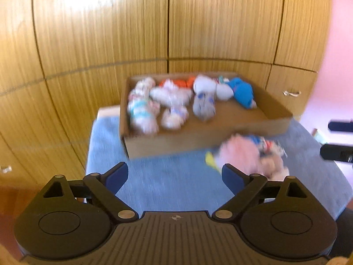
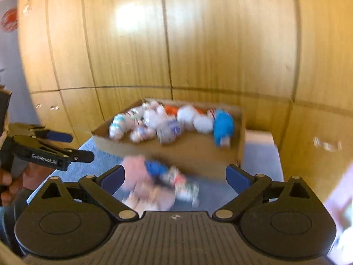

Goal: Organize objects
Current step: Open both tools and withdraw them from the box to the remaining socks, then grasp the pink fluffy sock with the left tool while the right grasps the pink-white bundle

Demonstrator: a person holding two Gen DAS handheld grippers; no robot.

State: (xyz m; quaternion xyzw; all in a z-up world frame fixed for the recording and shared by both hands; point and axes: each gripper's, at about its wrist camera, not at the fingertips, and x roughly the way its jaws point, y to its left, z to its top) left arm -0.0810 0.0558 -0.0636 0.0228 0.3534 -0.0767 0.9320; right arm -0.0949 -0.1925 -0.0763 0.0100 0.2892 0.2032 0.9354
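Your left claw (image 1: pixel 174 175) stands wide open over the blue cloth (image 1: pixel 167 183) that covers the counter; nothing lies between its blue pads (image 1: pixel 117 177), only bare cloth. Your right claw (image 2: pixel 175 176) is also spread wide; the loose heap of socks (image 2: pixel 154 183) lies on the cloth just beyond its fingers, in the gap as this camera sees it, but the pads (image 2: pixel 237 177) do not press on it, so it grasps nothing.

In the left wrist view the same heap (image 1: pixel 249 156) sits at about 2 o'clock from your left claw, close to the right finger, and just in front of the near wall of the cardboard box (image 1: pixel 167 145); pink, blue and yellow pieces show in it, but blur hides the rest.

The box stands on the cloth at 12 o'clock, against the wooden cabinet doors (image 1: pixel 106 33); rolled socks lie inside along its far side: white ones with coloured stripes (image 1: pixel 143 108) at the left, white and orange ones (image 1: pixel 176 88) in the middle, a bright blue bundle (image 1: pixel 242 92) at the right; the near part of the box floor is bare.

In the right wrist view your left claw (image 2: pixel 77 146) shows at 9 o'clock, open, with your hand (image 2: pixel 8 183) on its grip.
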